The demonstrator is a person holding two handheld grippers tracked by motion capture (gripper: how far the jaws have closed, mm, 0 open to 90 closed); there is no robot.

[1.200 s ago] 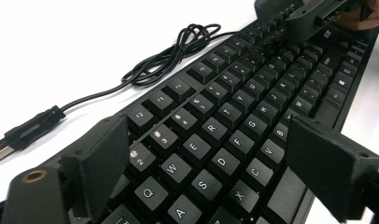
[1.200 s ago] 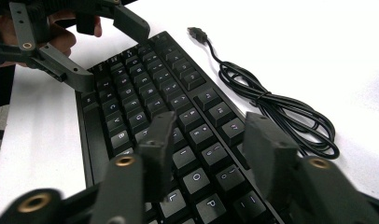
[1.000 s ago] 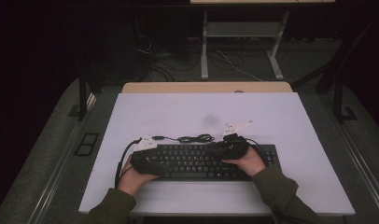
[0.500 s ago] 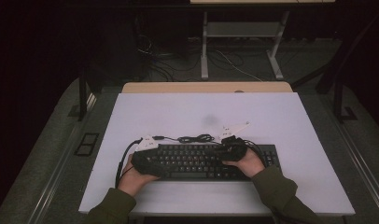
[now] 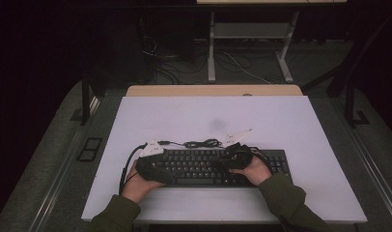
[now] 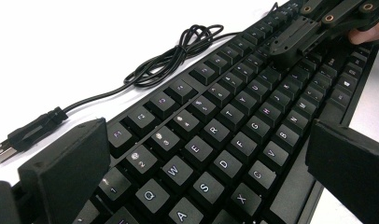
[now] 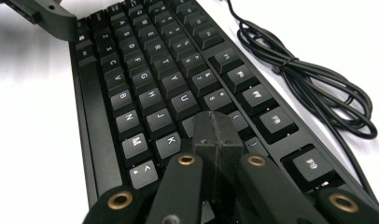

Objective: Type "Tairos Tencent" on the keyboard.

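A black keyboard (image 5: 203,166) lies near the front edge of the white table (image 5: 281,121). Its black cable (image 5: 201,143) is coiled just behind it and ends in a loose USB plug (image 6: 19,137). My left gripper (image 5: 153,169) hovers over the keyboard's (image 6: 225,116) left end. Its jaws have just been opening and stand wide apart (image 6: 206,140), with only keys below them. My right gripper (image 5: 232,158) is shut, and its joined tip (image 7: 215,126) rests on the keys (image 7: 150,84) right of the middle. That gripper (image 6: 290,44) also appears in the left gripper view.
A person's hands and green sleeves (image 5: 286,198) come in from the front edge. A wooden desk edge (image 5: 213,90) sits behind the white table. Metal legs and loose cables (image 5: 213,53) stand on the dark floor beyond. The coiled cable (image 7: 309,74) lies beside the keyboard's far edge.
The right hand and its gripper have shifted a little over the keyboard's right half. The left hand has stayed where it was.
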